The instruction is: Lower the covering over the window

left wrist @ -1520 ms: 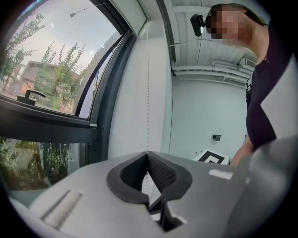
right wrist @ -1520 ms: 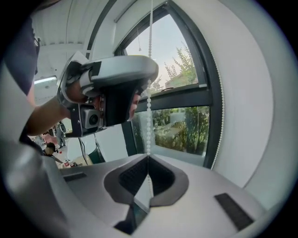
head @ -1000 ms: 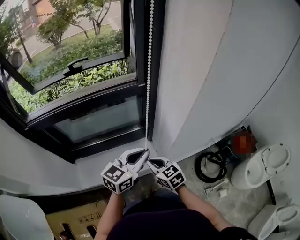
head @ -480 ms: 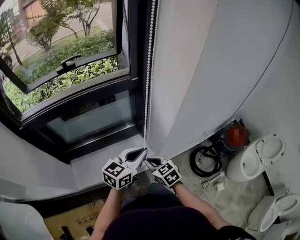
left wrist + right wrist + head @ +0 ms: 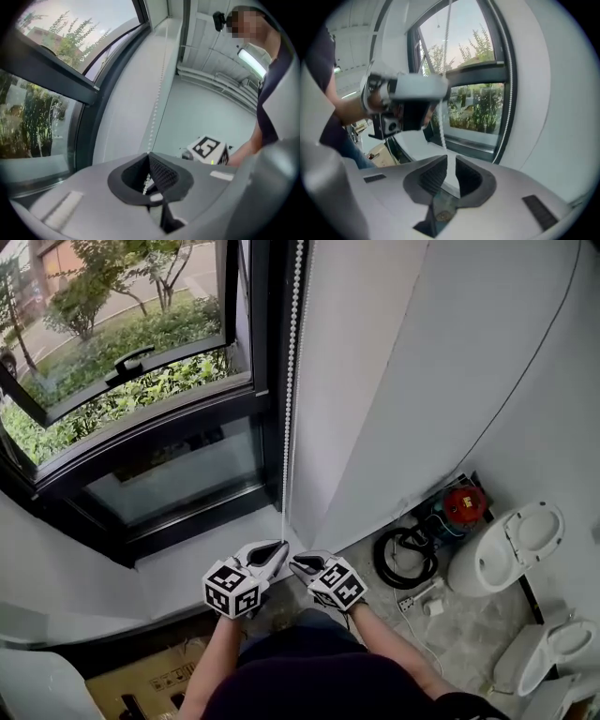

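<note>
A white bead chain hangs beside the dark window frame, next to the white wall. No blind shows over the glass. My left gripper is at the chain's lower end and is shut on it. Beads lie between its pads in the left gripper view, where the chain rises from the left gripper. My right gripper sits just beside and a little lower. The chain runs down to the right gripper, whose jaws are drawn together on it.
The window sash is tilted open, with green bushes outside. A white sill lies below the frame. On the floor at the right are toilet bowls, a coiled black hose and a red device. A cardboard box sits lower left.
Both grippers have come down a little and toward the person, keeping their hold on the chain. The view has shifted slightly.
</note>
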